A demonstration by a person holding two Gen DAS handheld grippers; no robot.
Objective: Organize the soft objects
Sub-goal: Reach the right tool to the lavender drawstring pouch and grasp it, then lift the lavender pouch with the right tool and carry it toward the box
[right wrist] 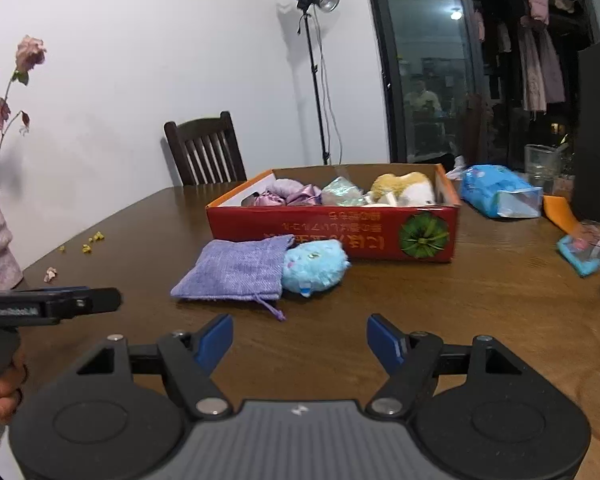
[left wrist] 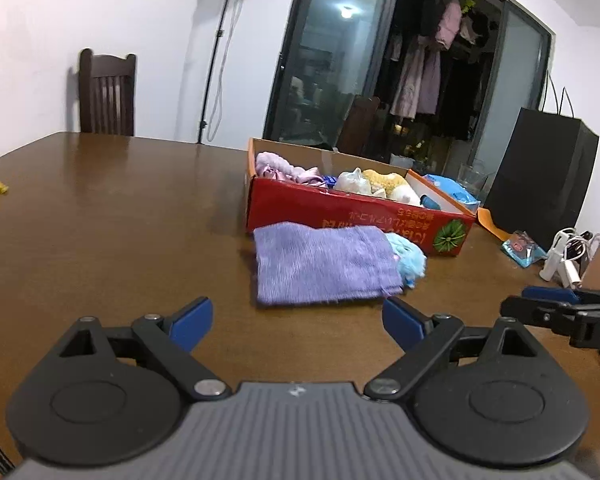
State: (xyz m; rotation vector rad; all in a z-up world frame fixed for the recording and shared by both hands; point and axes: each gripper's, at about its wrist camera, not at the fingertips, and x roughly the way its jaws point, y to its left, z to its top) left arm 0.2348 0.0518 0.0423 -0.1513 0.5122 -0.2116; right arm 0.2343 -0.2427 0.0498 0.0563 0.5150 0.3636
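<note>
My left gripper (left wrist: 298,322) has its jaws spread wide, nothing between them, over bare table (left wrist: 100,220). My right gripper (right wrist: 300,338) is also apart and empty, jaws narrower. Ahead of both lies the purple pouch (right wrist: 236,270), flat on the table, with the blue plush (right wrist: 318,266) touching its right edge. Just behind them sits the red box (right wrist: 340,234), holding more soft things.

purple drawstring pouch (right wrist: 236,270): laid flat on table | blue plush toy (right wrist: 316,266): lodged at its mouth | red box (right wrist: 332,232): just behind, filled with soft items
</note>
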